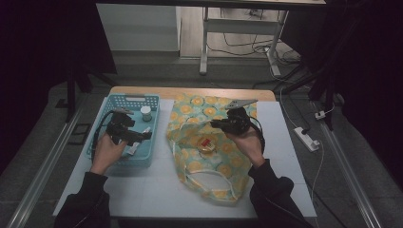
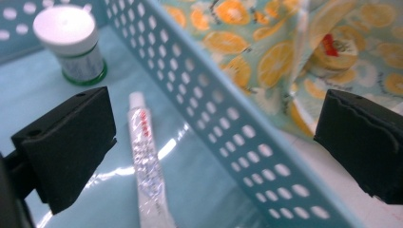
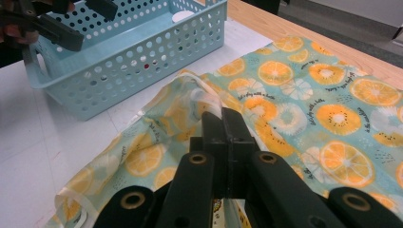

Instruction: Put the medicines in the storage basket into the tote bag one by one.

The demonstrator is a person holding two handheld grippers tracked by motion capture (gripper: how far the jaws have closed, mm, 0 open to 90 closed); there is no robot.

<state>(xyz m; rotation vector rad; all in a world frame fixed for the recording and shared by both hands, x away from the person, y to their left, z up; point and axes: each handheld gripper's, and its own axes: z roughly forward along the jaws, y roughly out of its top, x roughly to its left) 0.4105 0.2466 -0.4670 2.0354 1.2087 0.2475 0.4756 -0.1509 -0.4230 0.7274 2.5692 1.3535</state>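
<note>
The high view looks forward and down from above the near edge of the desk [image 1: 142, 190]. The left gripper view sits close inside the blue basket [image 2: 247, 142]; the right gripper view looks across the orange-print bag [image 3: 332, 104] toward that basket, which all share

The person wears dark sleeves [image 1: 85, 199] that reach down to the wrists. Each hand has a black tool. The left gripper [image 1: 124, 130] is black, with a thin black cable looping off it. Its jaws are thick black blocks with wavy inner edges, and one has small round holes. The right gripper [image 1: 233, 121] has a grey three-cornered plate [image 1: 240, 102] on top. Its black arms have round metal rings at the joints.
</note>
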